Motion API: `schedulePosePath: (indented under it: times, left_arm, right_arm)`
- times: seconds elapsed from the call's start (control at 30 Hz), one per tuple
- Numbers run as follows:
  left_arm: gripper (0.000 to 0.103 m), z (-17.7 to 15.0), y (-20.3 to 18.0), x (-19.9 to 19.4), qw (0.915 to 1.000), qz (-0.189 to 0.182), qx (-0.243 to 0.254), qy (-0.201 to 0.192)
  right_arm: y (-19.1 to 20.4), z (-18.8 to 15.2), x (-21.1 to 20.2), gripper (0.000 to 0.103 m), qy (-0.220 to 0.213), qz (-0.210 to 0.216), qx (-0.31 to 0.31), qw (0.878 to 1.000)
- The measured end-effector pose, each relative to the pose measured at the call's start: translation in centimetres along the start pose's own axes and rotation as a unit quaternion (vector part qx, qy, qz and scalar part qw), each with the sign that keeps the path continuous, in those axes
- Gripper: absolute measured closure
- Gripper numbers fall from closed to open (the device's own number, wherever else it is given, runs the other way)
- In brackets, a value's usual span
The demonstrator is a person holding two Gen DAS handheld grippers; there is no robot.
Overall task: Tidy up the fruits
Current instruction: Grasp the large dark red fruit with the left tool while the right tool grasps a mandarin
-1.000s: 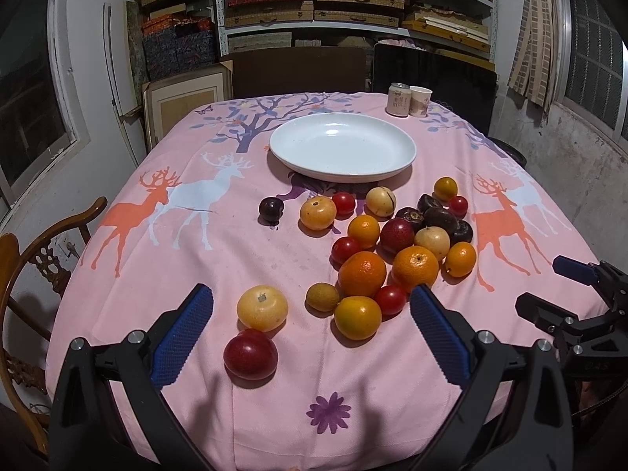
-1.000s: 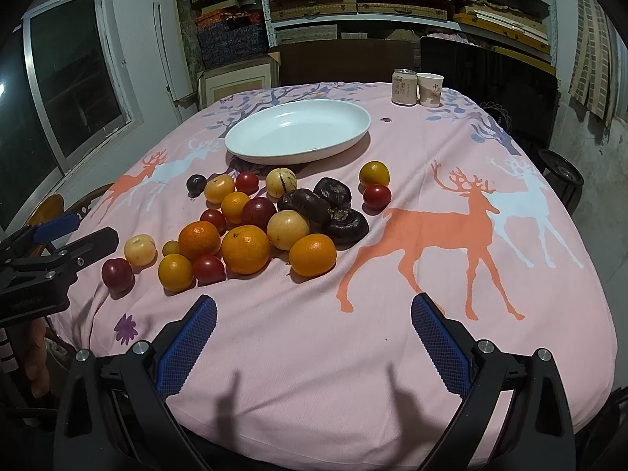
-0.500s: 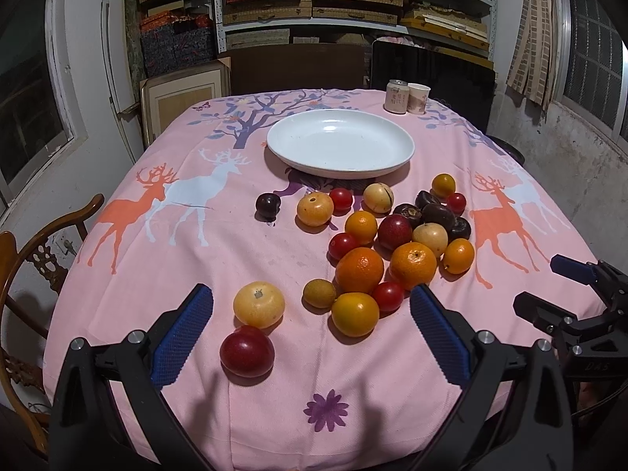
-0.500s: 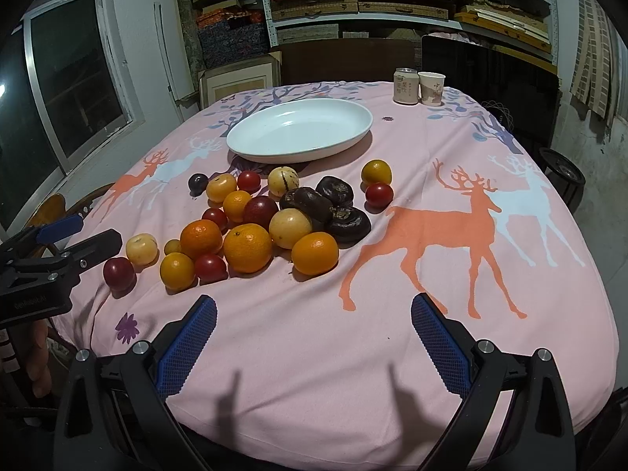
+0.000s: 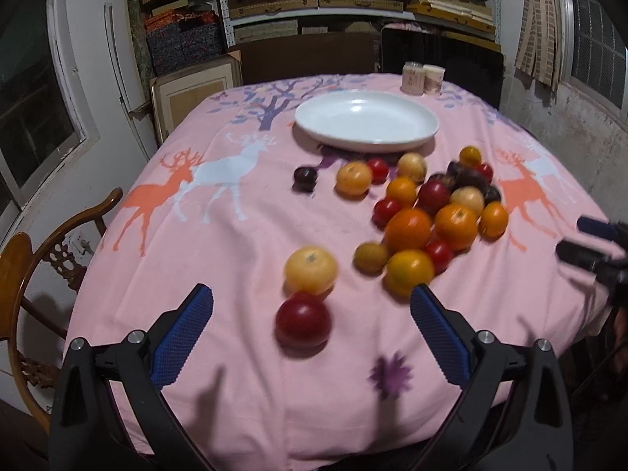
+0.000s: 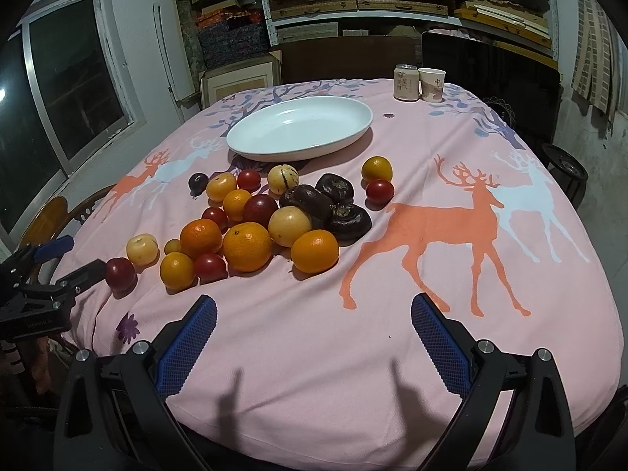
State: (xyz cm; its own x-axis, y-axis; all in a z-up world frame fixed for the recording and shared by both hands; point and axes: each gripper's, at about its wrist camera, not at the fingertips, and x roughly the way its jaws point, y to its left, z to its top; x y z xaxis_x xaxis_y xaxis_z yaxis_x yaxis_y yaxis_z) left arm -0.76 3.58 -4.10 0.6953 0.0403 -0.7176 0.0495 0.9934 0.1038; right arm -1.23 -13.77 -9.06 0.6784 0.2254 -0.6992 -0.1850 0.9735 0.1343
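Note:
A pile of several oranges, red, yellow and dark fruits (image 5: 428, 212) (image 6: 271, 219) lies on the pink deer tablecloth in front of an empty white plate (image 5: 367, 121) (image 6: 300, 127). A red fruit (image 5: 303, 320) (image 6: 120, 272) and a yellow one (image 5: 311, 269) (image 6: 142, 249) lie apart at the near left. My left gripper (image 5: 312, 306) is open, its jaws either side of the red fruit, just short of it; it also shows in the right wrist view (image 6: 72, 259). My right gripper (image 6: 314, 316) is open and empty above bare cloth, also visible at the left wrist view's right edge (image 5: 588, 241).
A can (image 6: 406, 82) and a paper cup (image 6: 431, 84) stand at the table's far edge. A wooden chair (image 5: 43, 259) stands at the left side. Shelves with boxes fill the back wall. A black bin (image 6: 565, 170) stands at the right.
My left gripper has moved forward and left toward the red fruit, which now sits between its jaws in view. The right gripper has barely moved.

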Motion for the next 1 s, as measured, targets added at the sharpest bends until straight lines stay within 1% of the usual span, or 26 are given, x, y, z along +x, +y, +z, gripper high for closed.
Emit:
schedulePosePath:
  times: [0.07,0.1,0.17,0.27,0.33,0.37,0.4,0.43,0.47,0.5,0.53,0.57,0.63,0.7,0.83,0.87,0.9,0.93,1.0]
  left_arm:
    - [0.004,-1.1,1.0,0.8,0.9997,0.018,-0.001,0.014]
    - [0.004,-1.7,1.6,1.2,0.9995,0.021,-0.006,0.022]
    - [0.004,-2.4,2.6,2.0,0.9990,0.012,-0.016,0.039]
    - [0.004,-2.6,3.2,3.3,0.9984,-0.010,-0.031,0.047]
    - [0.004,-2.4,2.8,4.3,0.9982,-0.014,-0.030,0.051]
    - [0.006,-2.4,2.4,4.9,0.9981,-0.014,-0.022,0.055]
    - [0.010,-2.3,2.0,5.3,0.9981,-0.011,-0.016,0.058]
    - [0.028,-2.2,1.8,5.7,0.9980,-0.013,-0.013,0.060]
    - [0.036,-2.2,1.8,5.8,0.9976,-0.028,-0.017,0.061]
    - [0.039,-2.0,1.8,5.7,0.9977,-0.029,-0.022,0.057]
    - [0.050,-2.0,1.6,5.6,0.9982,-0.027,-0.018,0.051]
    - [0.058,-2.0,1.3,5.4,0.9986,-0.027,-0.009,0.044]
    - [0.063,-2.0,0.5,4.7,0.9995,-0.007,0.013,0.027]
    - [0.063,-1.9,0.4,4.3,0.9996,-0.003,0.021,0.021]
    - [0.063,-1.7,1.4,4.2,0.9992,-0.029,-0.002,0.026]
    - [0.063,-1.6,1.6,4.1,0.9991,-0.033,-0.006,0.024]
    - [0.063,-1.5,1.8,4.0,0.9991,-0.036,-0.009,0.022]
    - [0.063,-1.5,1.8,3.9,0.9991,-0.036,-0.009,0.021]
    - [0.063,-1.5,1.8,3.9,0.9990,-0.037,-0.010,0.023]
  right_arm:
    - [-0.1,-0.1,0.3,0.004,0.005,0.007,0.002,1.000]
    - [-0.1,-0.2,0.4,0.003,0.008,0.010,0.002,1.000]
    - [0.0,-0.2,0.7,0.004,0.014,0.018,0.000,1.000]
    - [0.4,-0.2,1.0,0.004,0.019,0.023,-0.006,1.000]
    - [0.5,-0.3,1.1,0.004,0.020,0.024,-0.011,0.999]
    - [0.5,-0.3,1.1,0.004,0.020,0.023,-0.011,0.999]
    - [0.3,-0.3,1.1,0.004,0.020,0.022,-0.009,1.000]
    - [0.1,-0.3,1.1,0.004,0.020,0.021,-0.007,1.000]
    - [-0.2,-0.3,1.1,0.004,0.021,0.020,-0.002,1.000]
    - [-0.4,-0.3,1.2,0.004,0.022,0.021,0.002,1.000]
    - [-0.7,-0.3,1.5,0.004,0.026,0.023,0.006,0.999]
    - [-0.9,-0.3,1.7,0.004,0.029,0.024,0.009,0.999]
    - [-1.0,-0.3,2.1,0.004,0.035,0.028,0.009,0.999]
    - [-1.0,-0.2,2.4,0.004,0.030,0.027,-0.001,0.999]
    - [-0.5,0.3,3.1,0.004,0.000,0.006,-0.051,0.999]
    - [-0.4,0.6,3.4,0.004,-0.001,0.008,-0.063,0.998]
    - [-0.2,0.8,3.9,0.005,0.001,0.016,-0.072,0.997]
    - [-0.1,1.0,4.4,0.013,0.006,0.025,-0.079,0.997]
    - [0.2,1.5,5.3,0.023,0.014,0.030,-0.093,0.995]
